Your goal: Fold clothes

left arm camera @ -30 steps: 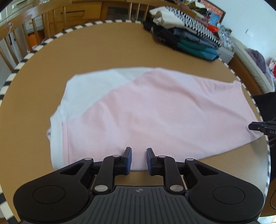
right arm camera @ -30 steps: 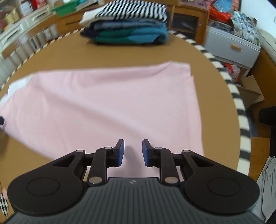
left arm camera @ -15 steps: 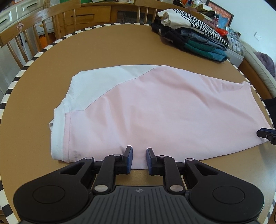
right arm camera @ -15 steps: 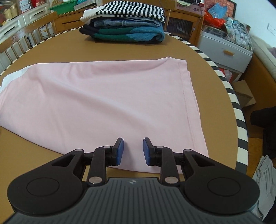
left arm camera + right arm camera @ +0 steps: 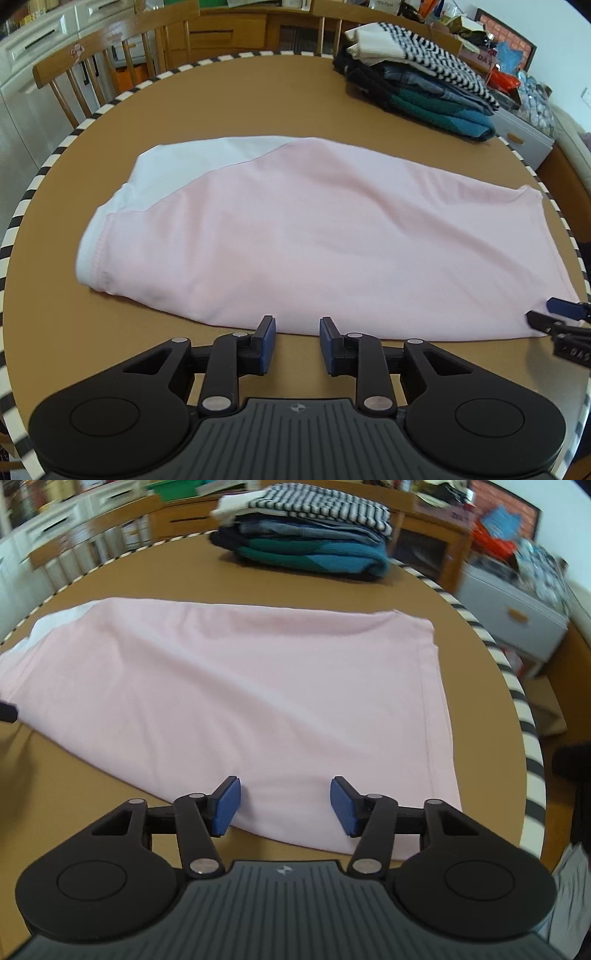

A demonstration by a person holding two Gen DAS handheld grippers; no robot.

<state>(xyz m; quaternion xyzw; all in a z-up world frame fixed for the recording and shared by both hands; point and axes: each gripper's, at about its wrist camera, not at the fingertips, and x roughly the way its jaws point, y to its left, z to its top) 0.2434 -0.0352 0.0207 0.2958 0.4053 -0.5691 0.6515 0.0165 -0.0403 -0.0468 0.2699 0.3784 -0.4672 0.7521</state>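
Left wrist view: a pink garment (image 5: pixel 325 236) with a white shoulder part lies flat across the middle of the round brown surface (image 5: pixel 229 99). It looks light, soft and limp, likely to sag and slide; its near hem seems the best hold. The left gripper (image 5: pixel 297 343) sits at six o'clock, its jaws just opened further, released, nothing between them. A stack of folded clothes (image 5: pixel 417 88) rests at one o'clock, well apart. Right wrist view: the right gripper (image 5: pixel 284 805) hovers over the garment's near corner, jaws spreading wide, cloth beneath but unpinched. The stack sits at twelve o'clock; nothing blocks the way.
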